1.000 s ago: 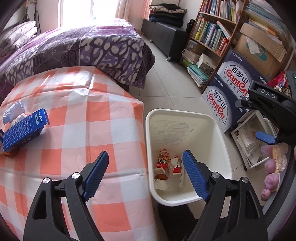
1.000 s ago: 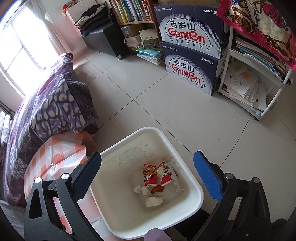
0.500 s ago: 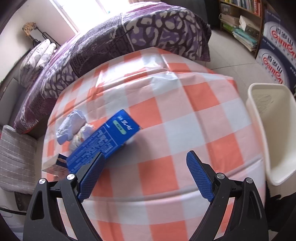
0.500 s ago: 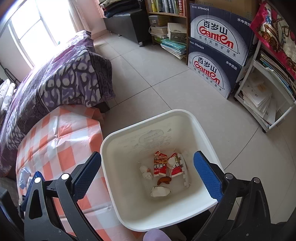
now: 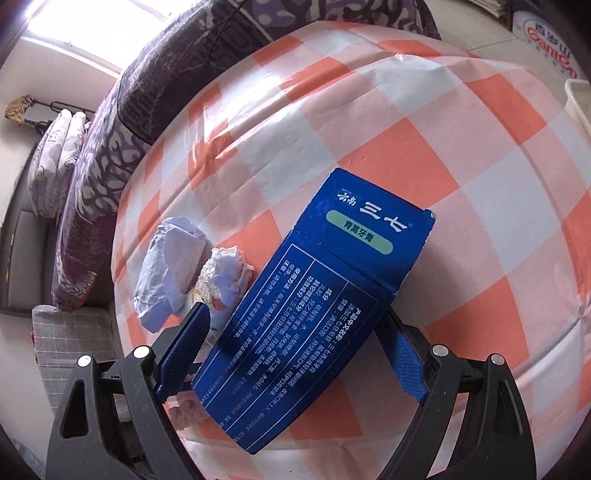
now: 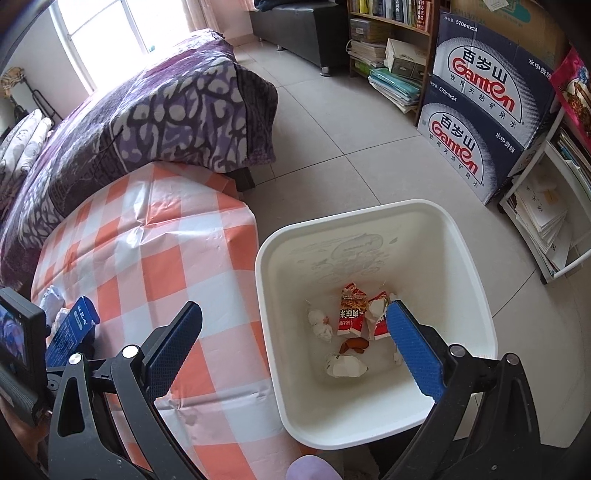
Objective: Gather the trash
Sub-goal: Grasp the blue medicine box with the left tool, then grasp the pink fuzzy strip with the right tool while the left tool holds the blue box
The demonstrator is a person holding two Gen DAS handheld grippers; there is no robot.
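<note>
Left wrist view: left hand-held gripper wide, closing, straddling blue carton, pads apart
Desk left edge: crumpled paper
Right hand-held gripper: open, empty, above bin

Orange-and-white checked cloth over the counter at left and centre of the right wrist view. Purple patterned bed behind it, upper left, window above. Pale tiled floor through the middle. Two stacked Ganten water cartons upper right, bookshelf along the top, white rack of papers at right edge.
</note>
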